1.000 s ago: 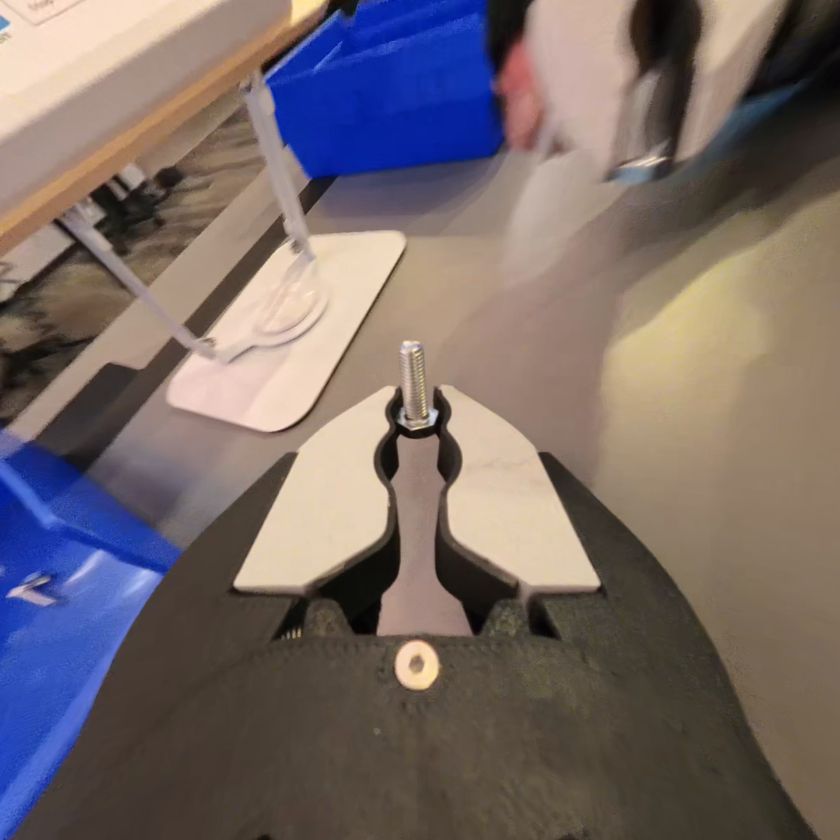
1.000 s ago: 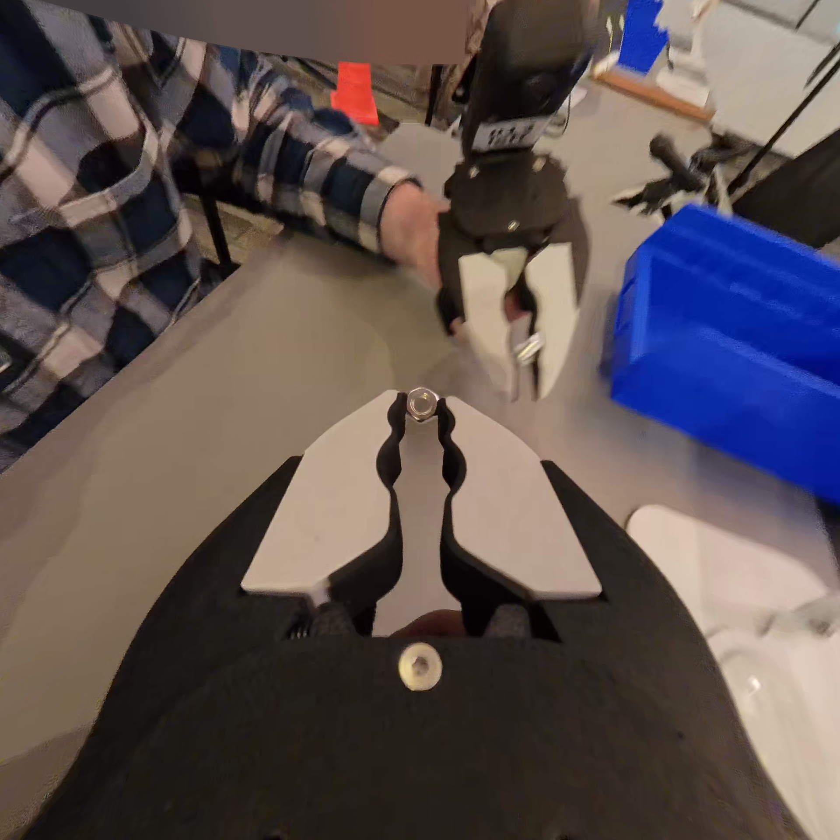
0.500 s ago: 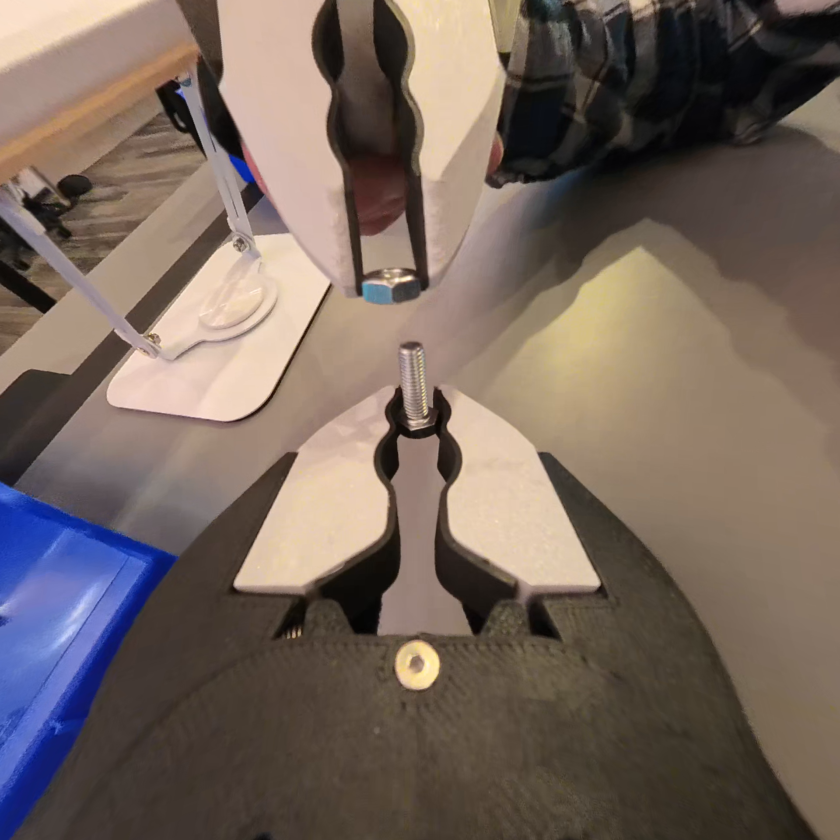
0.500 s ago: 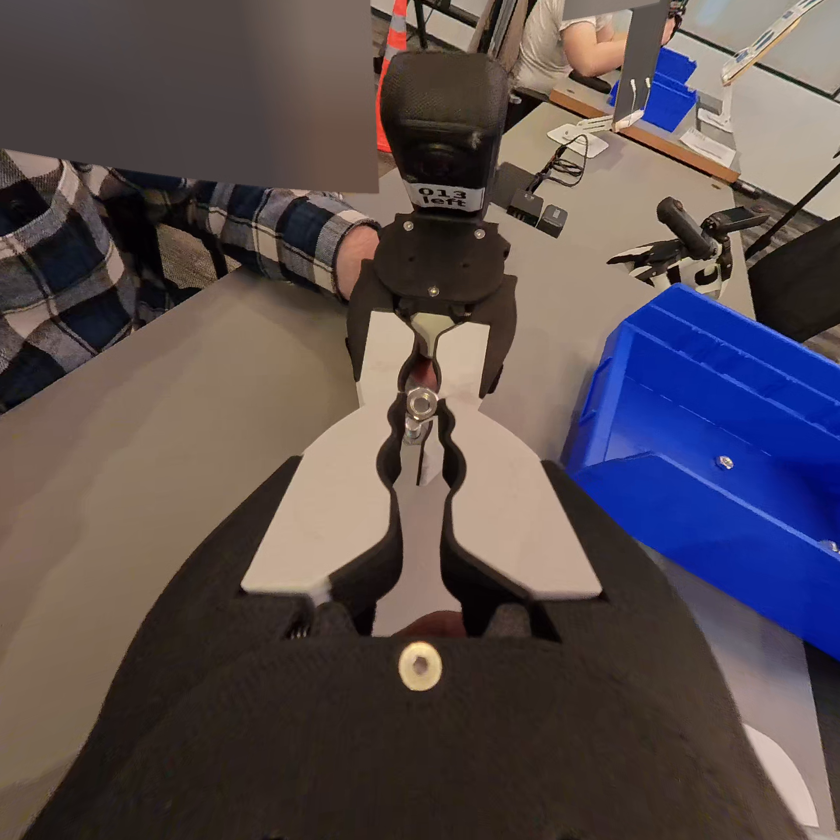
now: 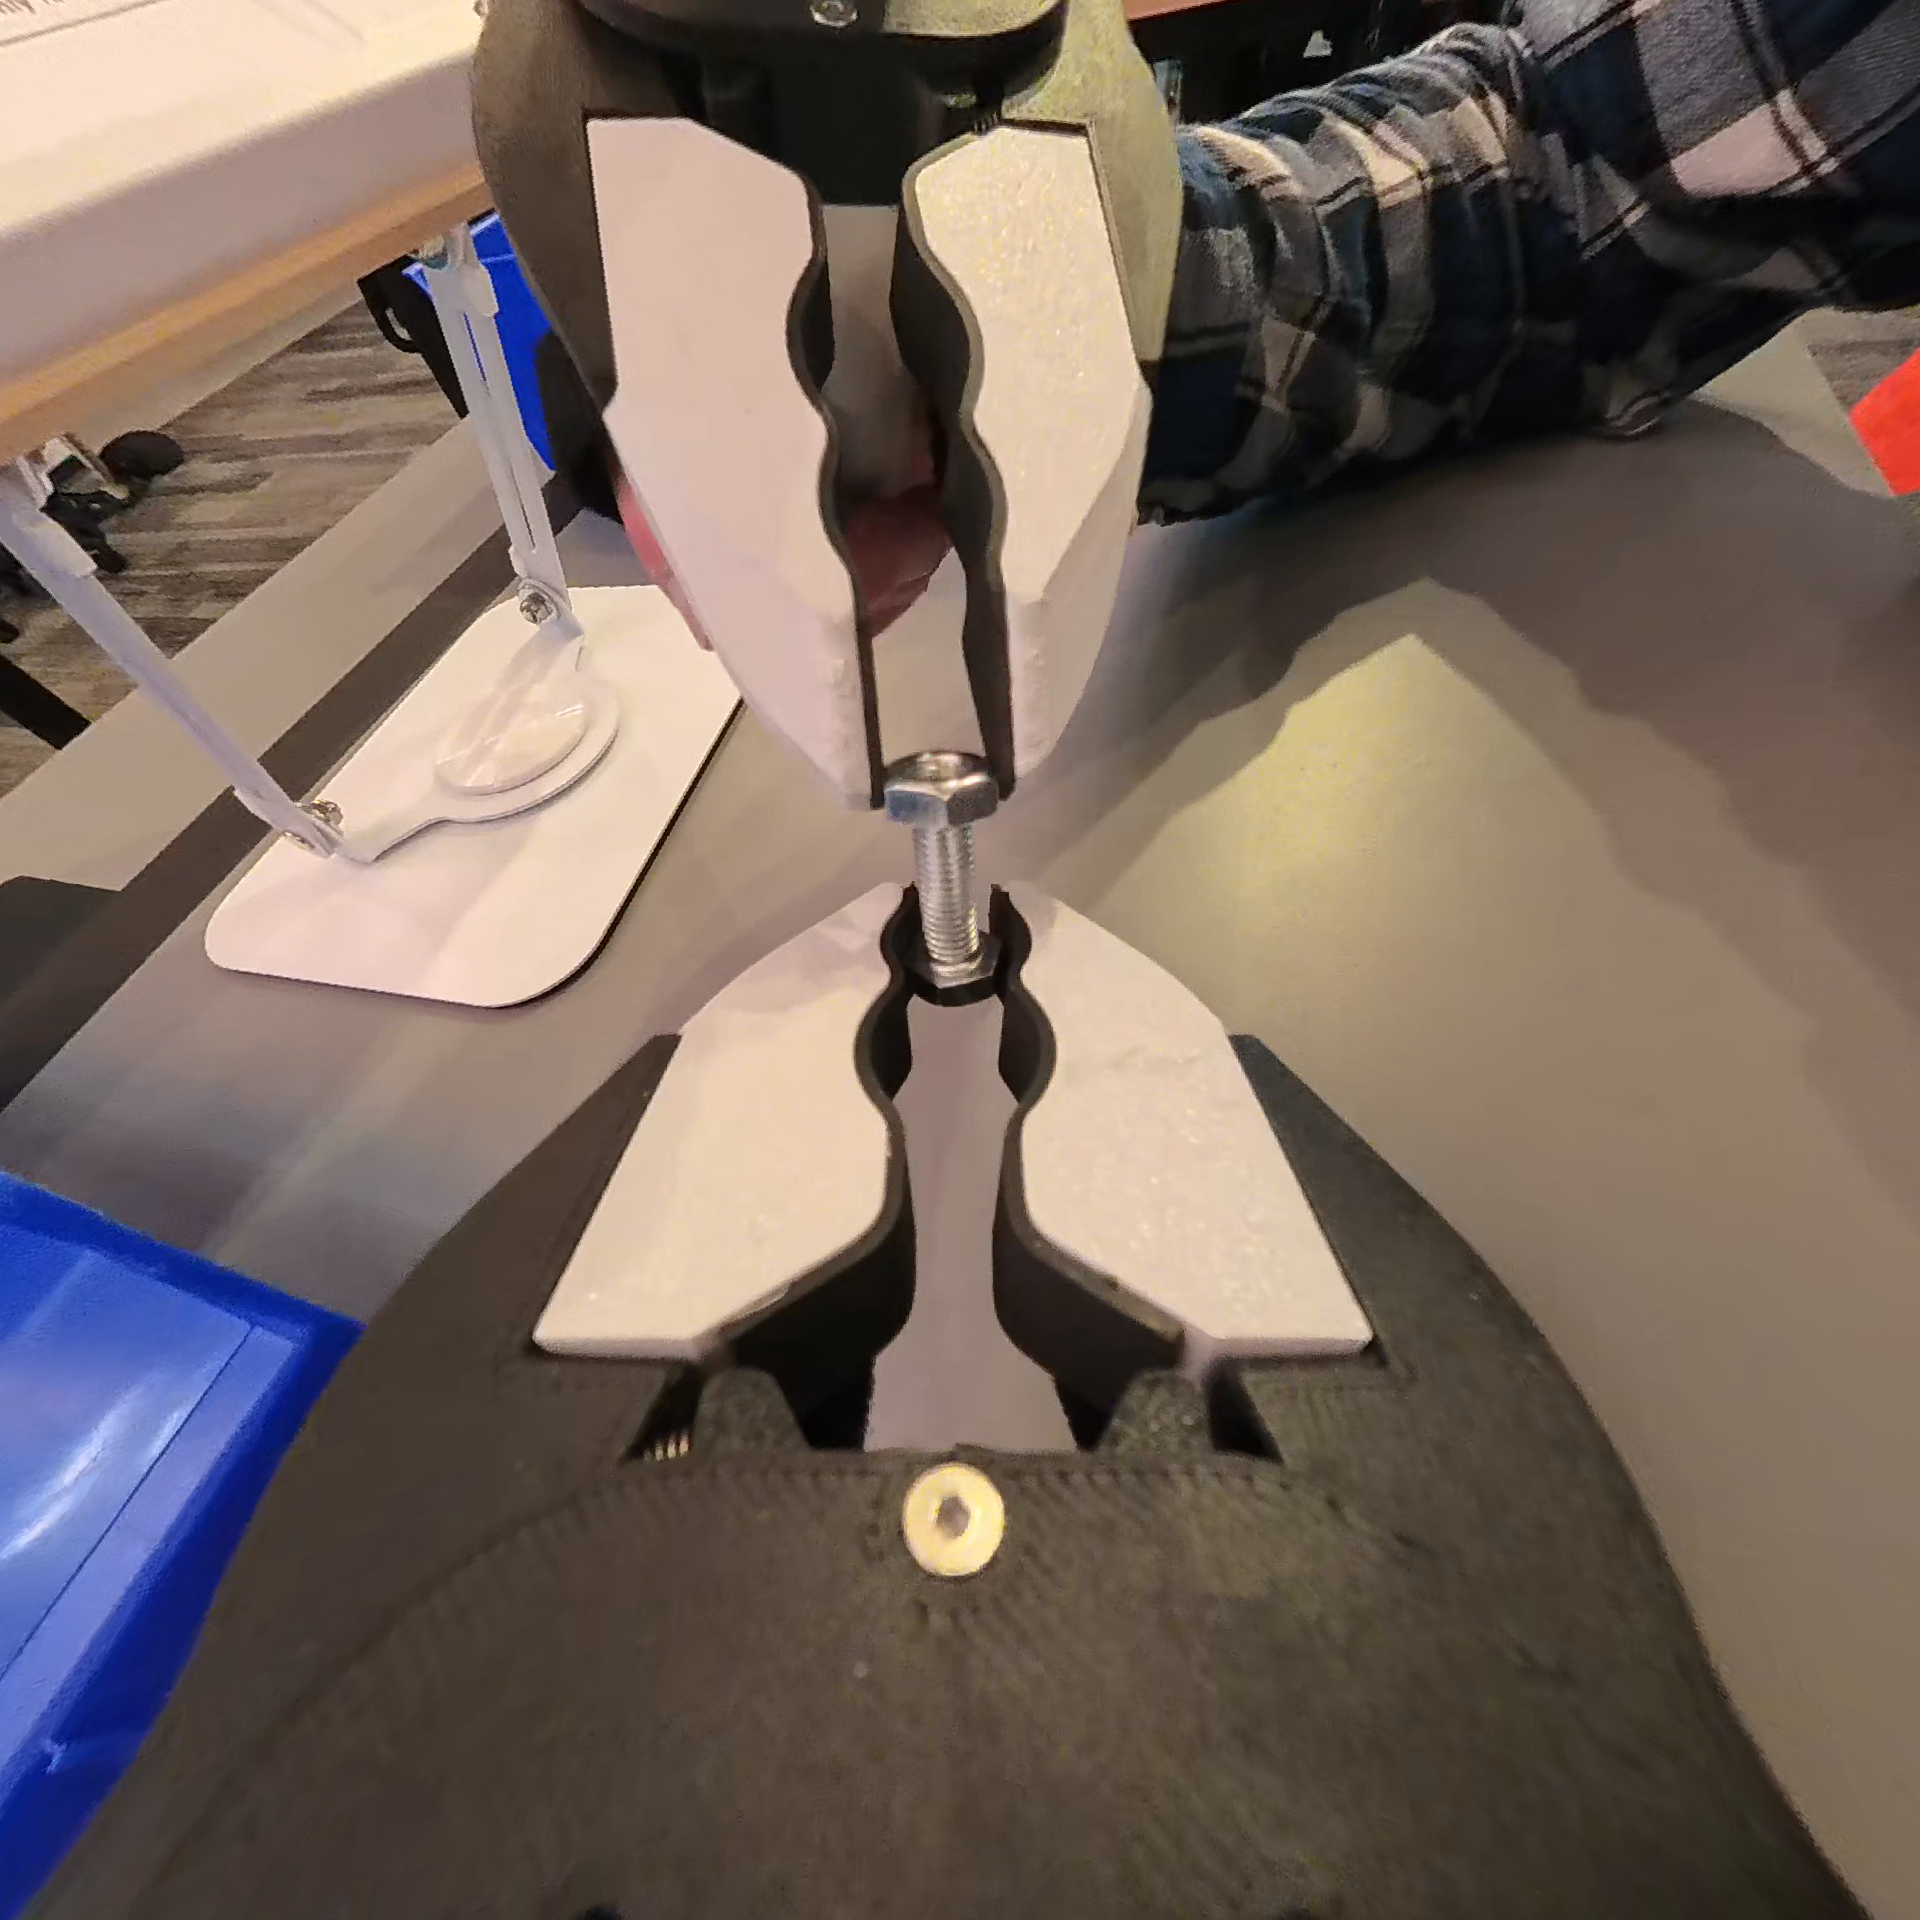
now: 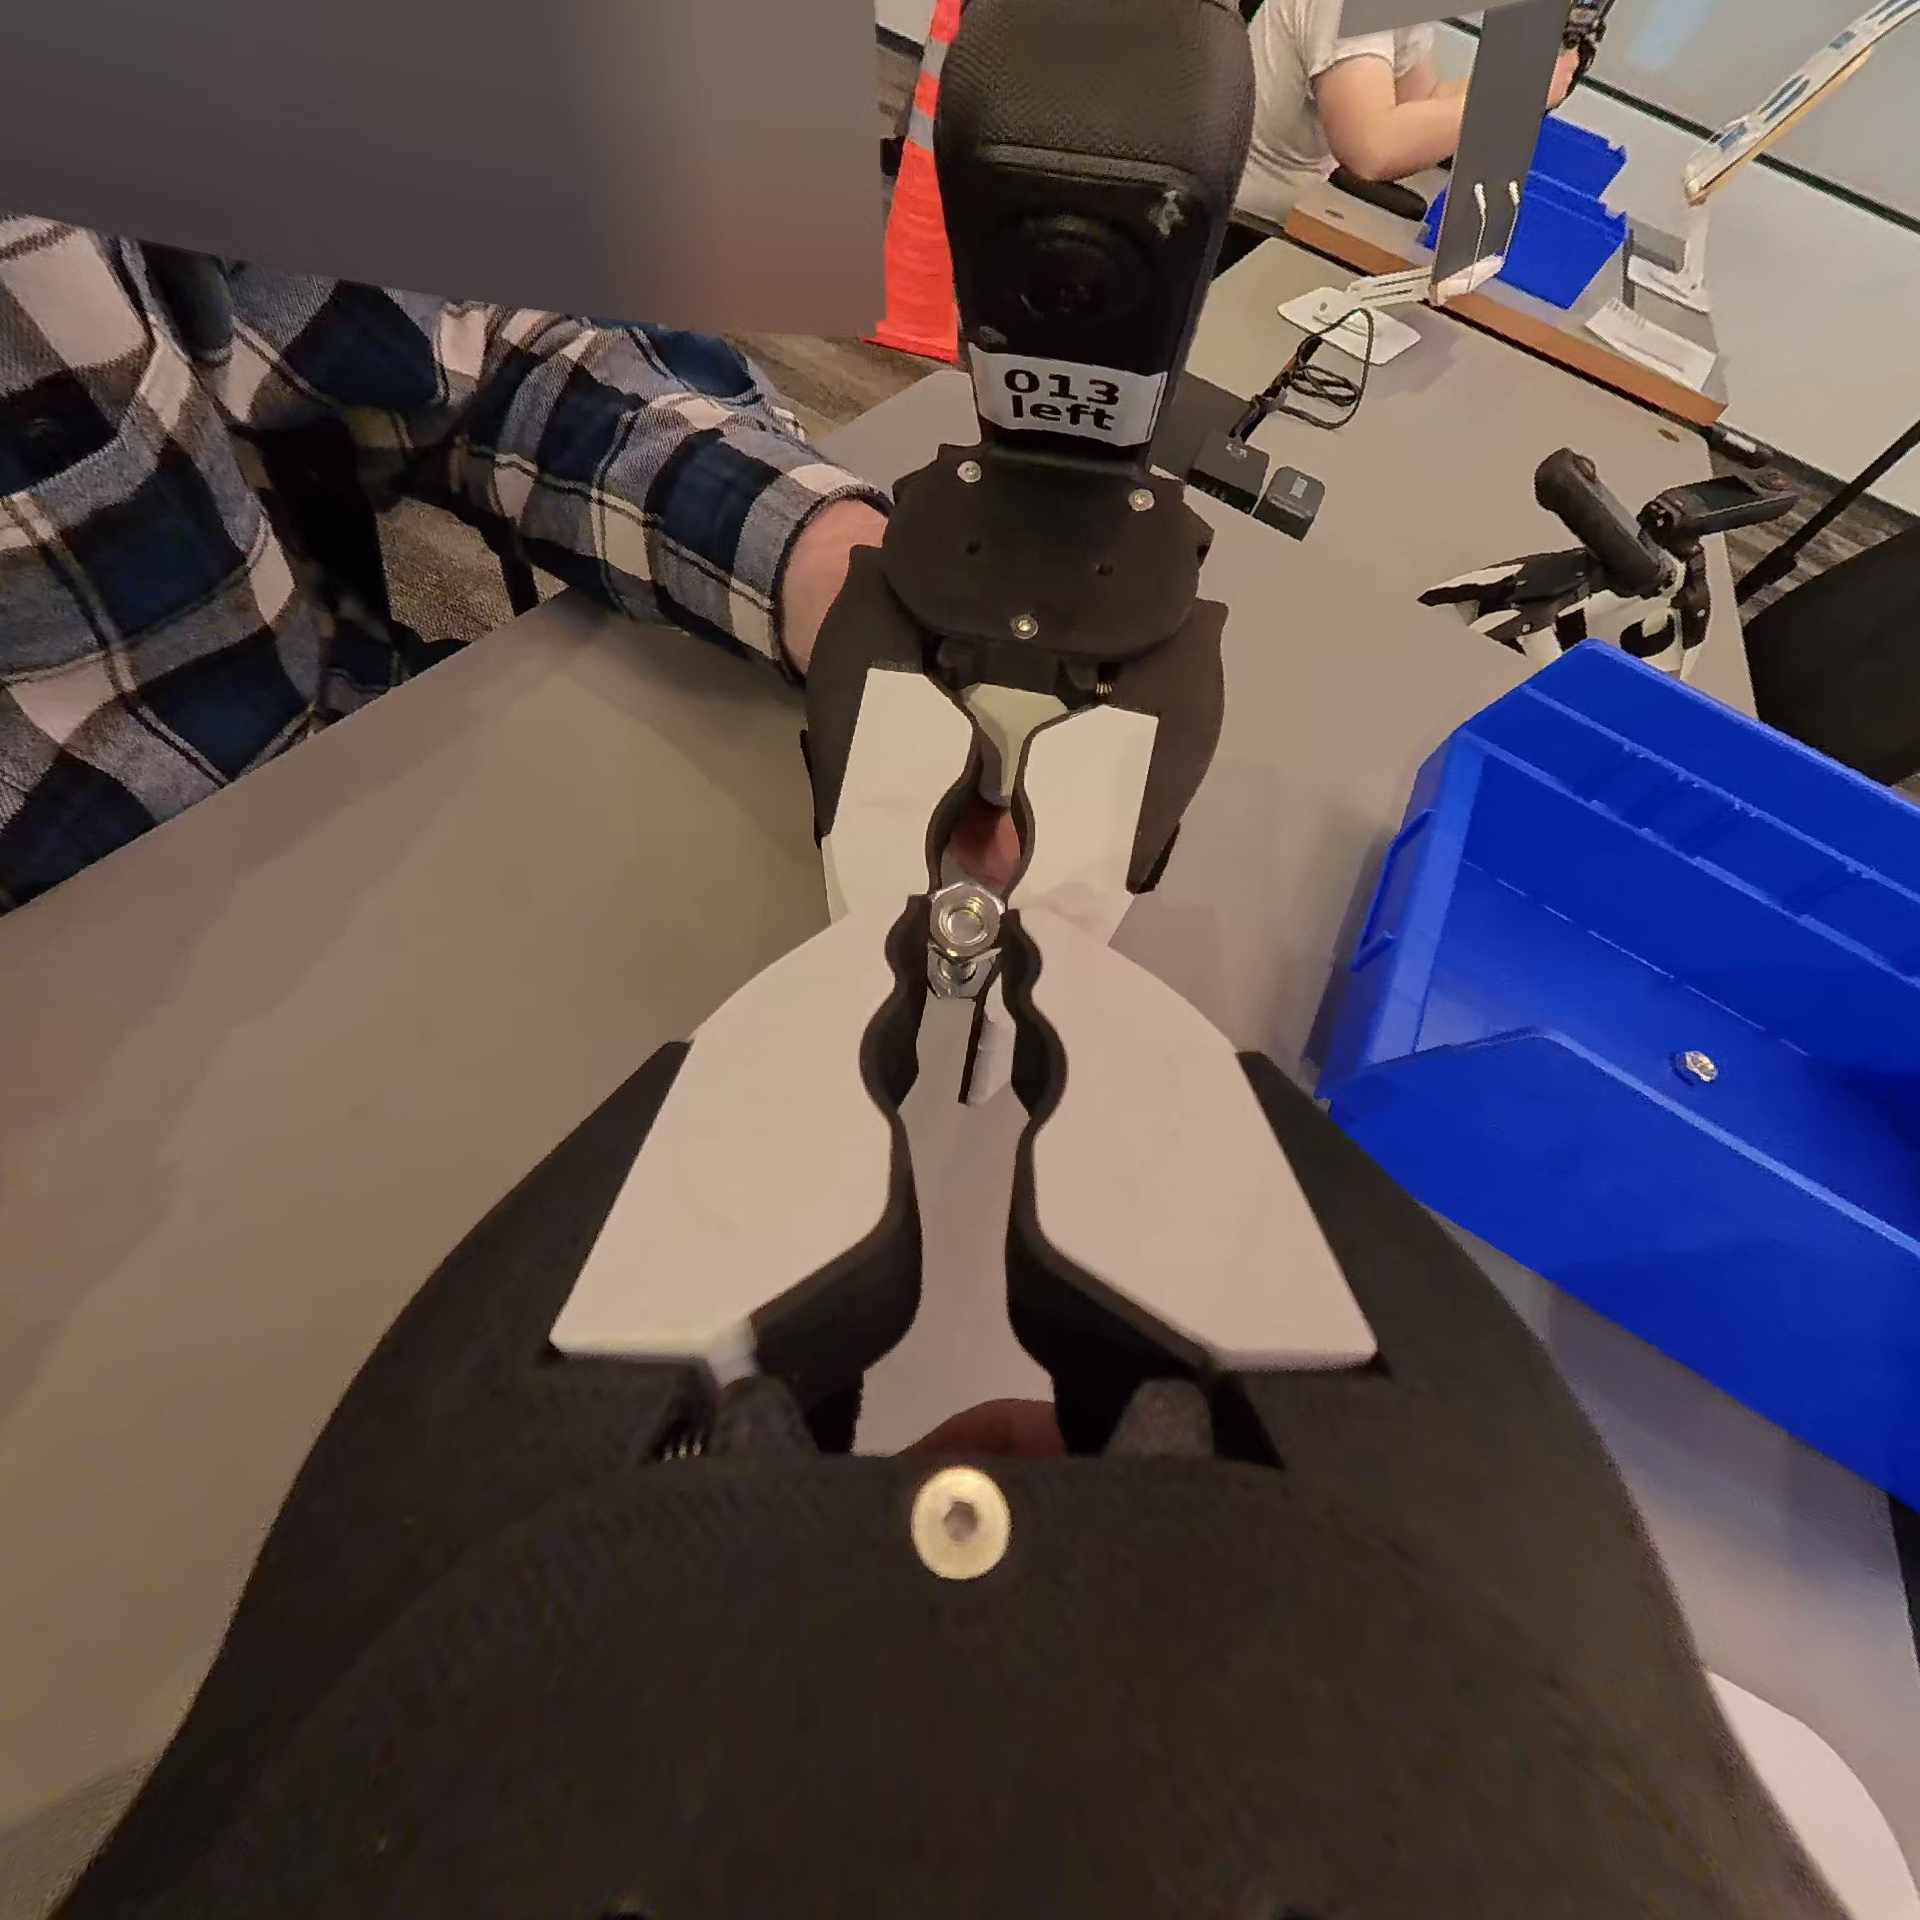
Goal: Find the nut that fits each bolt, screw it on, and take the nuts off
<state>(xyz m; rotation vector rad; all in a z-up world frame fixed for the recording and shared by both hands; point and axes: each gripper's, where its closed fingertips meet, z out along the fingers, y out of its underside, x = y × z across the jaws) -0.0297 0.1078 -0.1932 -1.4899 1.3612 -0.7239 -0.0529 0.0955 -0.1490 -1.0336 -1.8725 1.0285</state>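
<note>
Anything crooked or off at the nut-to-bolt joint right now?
Nothing stands out. The left gripper clamps the bolt by its head, threaded shank pointing up. The right gripper holds the hex nut seated on the shank's tip, apparently square to it. Whether the threads have caught cannot be told.

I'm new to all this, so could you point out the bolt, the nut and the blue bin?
bolt (image 5: 943, 902), left wrist view, on its threaded shaft.
nut (image 5: 940, 798), left wrist view, on its front face.
blue bin (image 6: 1621, 1132), right wrist view, on its near wall.
</note>
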